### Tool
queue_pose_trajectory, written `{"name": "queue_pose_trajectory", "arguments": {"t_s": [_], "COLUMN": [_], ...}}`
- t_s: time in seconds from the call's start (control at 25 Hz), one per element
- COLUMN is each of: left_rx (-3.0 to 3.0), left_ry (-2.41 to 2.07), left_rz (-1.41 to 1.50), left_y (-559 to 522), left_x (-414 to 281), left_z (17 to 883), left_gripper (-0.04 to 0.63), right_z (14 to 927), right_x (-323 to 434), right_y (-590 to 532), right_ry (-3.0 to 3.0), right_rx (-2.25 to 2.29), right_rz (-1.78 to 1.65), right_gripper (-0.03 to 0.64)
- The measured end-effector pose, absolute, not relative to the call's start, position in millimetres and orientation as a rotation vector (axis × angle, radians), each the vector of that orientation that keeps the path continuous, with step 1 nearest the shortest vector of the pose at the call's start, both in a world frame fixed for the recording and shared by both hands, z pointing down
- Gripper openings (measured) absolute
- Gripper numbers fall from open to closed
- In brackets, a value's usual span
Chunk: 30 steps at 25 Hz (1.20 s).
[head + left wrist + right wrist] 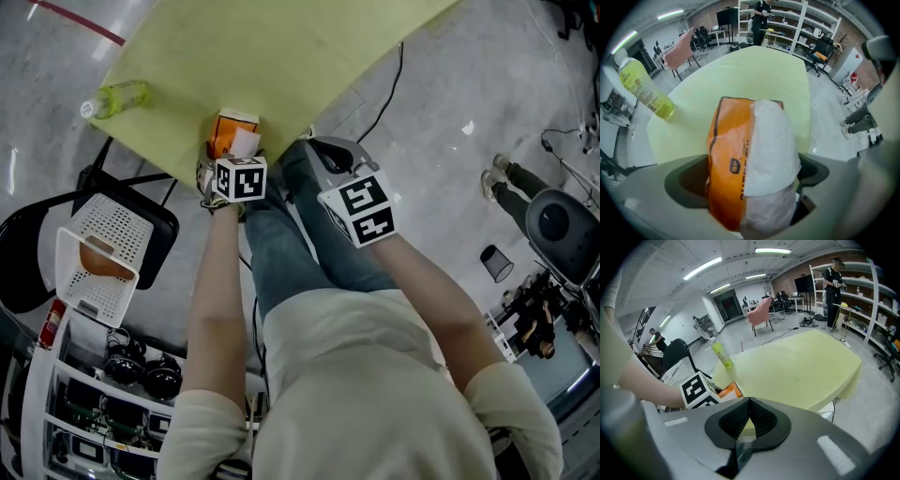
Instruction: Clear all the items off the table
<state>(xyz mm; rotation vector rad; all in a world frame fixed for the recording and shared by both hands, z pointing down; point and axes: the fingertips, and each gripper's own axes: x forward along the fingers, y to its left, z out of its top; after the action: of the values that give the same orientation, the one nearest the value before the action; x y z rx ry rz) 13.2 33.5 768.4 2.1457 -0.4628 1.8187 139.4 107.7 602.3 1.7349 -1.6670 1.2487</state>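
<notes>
The orange-and-white packet (234,134) is clamped between the jaws of the left hand-held gripper (228,167). In the left gripper view the two pads press on its sides, with the orange face to the left and the white face to the right. In the head view the packet is at the near edge of the yellow-green bench (281,47); whether it rests on the surface or is clear of it cannot be told. The left hand-held gripper points down at the bench edge, with its marker cube facing the camera. The right hand-held gripper (749,420) is just beside it, above the person's knee. Its jaws are together and nothing is between them. A yellow-green bottle (117,98) lies at the left corner of the bench, well apart from the packet. To the left of the bench, a white perforated basket (103,234) sits on a black chair (28,253). The basket contains an orange item (101,262) that cannot be identified.
</notes>
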Motion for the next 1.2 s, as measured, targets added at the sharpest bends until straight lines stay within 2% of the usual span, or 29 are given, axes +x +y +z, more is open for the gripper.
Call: {"name": "queue_pose_trajectory", "arguments": {"t_s": [0.08, 0.16, 0.2, 0.36, 0.56, 1.2], "left_rx": [2.151, 2.159, 2.161, 2.162, 2.160, 2.233], "left_ry": [-0.486, -0.518, -0.531, -0.527, -0.535, -0.476], "left_rz": [1.831, 1.853, 1.864, 1.890, 1.885, 1.784], "left_y": [31.5, 27.3, 25.5, 26.0, 25.7, 29.4], "left_x": [11.6, 8.9, 7.6, 6.2, 8.7, -0.2], "left_z": [768.6, 768.2, 767.8, 764.6, 753.3, 690.4], "left_gripper": [0.556, 0.503, 0.455, 0.408, 0.310, 0.290], "right_z": [601.6, 600.5, 599.9, 597.3, 591.4, 554.7], "right_x": [140.7, 142.8, 143.7, 144.6, 142.8, 130.0], "right_y": [108.8, 108.6, 108.4, 109.7, 108.9, 93.9], "right_ry": [-1.669, -1.671, -1.671, -1.673, -1.683, -1.715], "right_rx": [1.736, 1.741, 1.743, 1.748, 1.743, 1.774], "right_rz": [1.247, 1.242, 1.239, 1.235, 1.224, 1.153], "right_gripper": [0.000, 0.000, 0.000, 0.000, 0.000, 0.000]}}
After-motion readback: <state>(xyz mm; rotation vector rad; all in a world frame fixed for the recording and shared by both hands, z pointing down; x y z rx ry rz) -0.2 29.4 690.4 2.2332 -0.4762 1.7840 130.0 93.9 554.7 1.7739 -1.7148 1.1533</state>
